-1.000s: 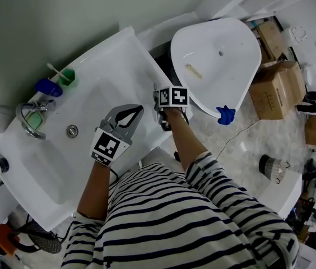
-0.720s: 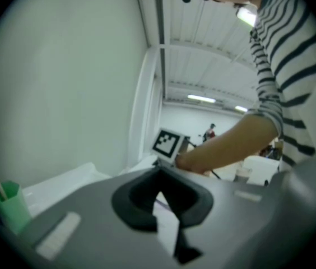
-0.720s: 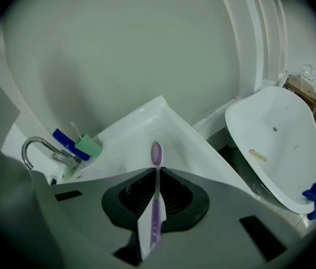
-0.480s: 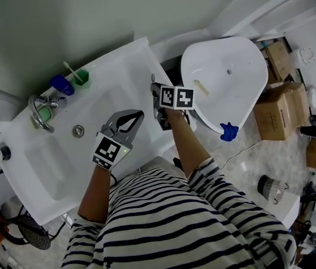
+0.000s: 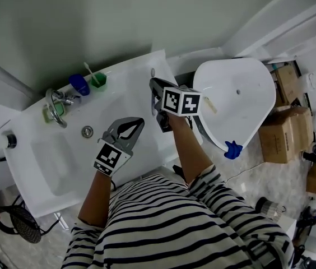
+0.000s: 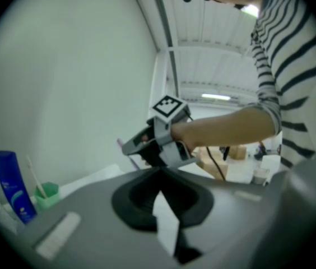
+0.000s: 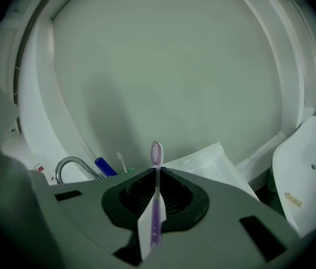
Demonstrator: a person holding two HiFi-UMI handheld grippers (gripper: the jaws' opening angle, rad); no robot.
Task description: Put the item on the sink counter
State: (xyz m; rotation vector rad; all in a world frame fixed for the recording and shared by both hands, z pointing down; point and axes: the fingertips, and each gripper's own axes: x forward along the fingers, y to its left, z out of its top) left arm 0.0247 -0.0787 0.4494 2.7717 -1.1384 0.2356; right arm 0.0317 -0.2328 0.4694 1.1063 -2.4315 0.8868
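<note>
My right gripper (image 7: 157, 170) is shut on a purple toothbrush (image 7: 156, 151), whose bristled head sticks up past the jaw tips. In the head view the right gripper (image 5: 153, 84) hangs over the right end of the white sink counter (image 5: 138, 74). The toothbrush itself cannot be made out there. My left gripper (image 5: 140, 120) is shut and holds nothing, near the counter's front edge to the right of the basin. From the left gripper (image 6: 161, 172) view, the right gripper (image 6: 131, 147) shows ahead with the pink brush tip poking out.
At the counter's back stand a green cup (image 5: 98, 80) with a toothbrush in it, a blue bottle (image 5: 79, 84) and a chrome faucet (image 5: 57, 106). A drain (image 5: 87, 131) sits in the basin. A loose white basin (image 5: 242, 97) and cardboard boxes (image 5: 284, 130) lie on the floor to the right.
The right gripper has moved with the toothbrush from beside the counter's right edge to over its right end. The left gripper has stayed over the front of the sink.
</note>
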